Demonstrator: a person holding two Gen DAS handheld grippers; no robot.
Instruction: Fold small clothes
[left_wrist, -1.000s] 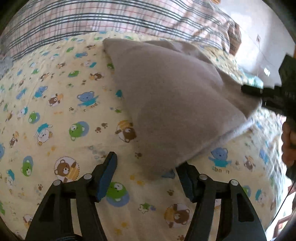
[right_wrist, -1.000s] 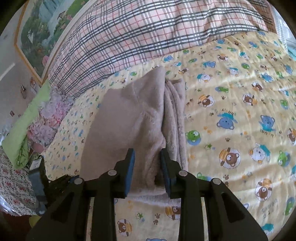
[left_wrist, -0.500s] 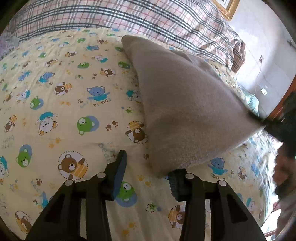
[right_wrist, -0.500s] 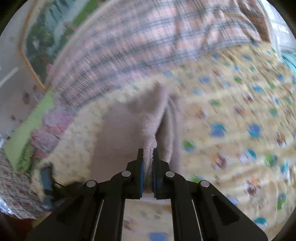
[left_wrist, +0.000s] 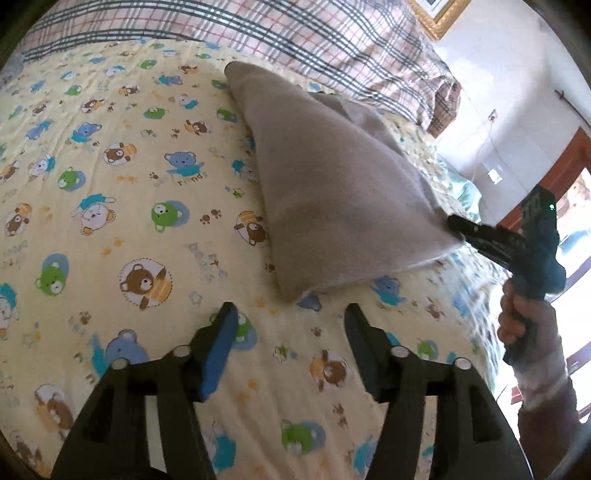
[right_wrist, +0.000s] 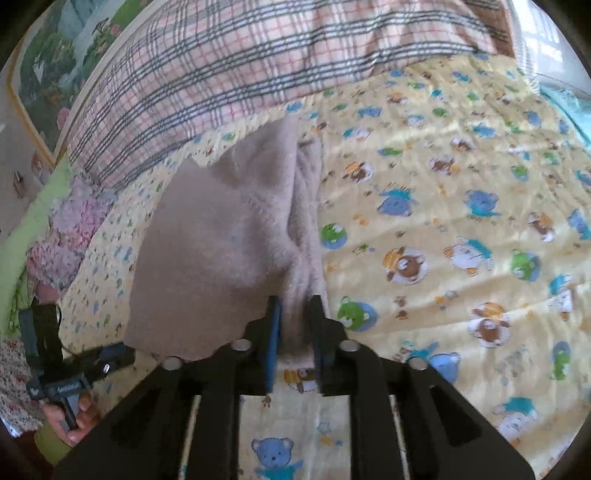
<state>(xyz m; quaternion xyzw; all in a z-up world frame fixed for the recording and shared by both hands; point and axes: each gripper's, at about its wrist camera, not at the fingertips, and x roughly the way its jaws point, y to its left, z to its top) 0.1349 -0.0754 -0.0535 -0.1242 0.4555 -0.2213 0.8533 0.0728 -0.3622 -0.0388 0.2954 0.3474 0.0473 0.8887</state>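
A small grey-beige fleece garment lies on the yellow teddy-bear bed sheet, one corner lifted off the sheet to the right. My right gripper is shut on a bunched edge of the garment and holds it up; it shows in the left wrist view at the garment's raised corner. My left gripper is open and empty, just short of the garment's near corner, close above the sheet. It shows in the right wrist view at the lower left.
A pink plaid quilt lies across the far side of the bed. A green and floral pillow sits at the bed's left side in the right wrist view. A wall and wooden door frame stand beyond the bed.
My right gripper closed on the garment's edge and lifted it. My left gripper let go of the near corner, opened wide and drew back a little.
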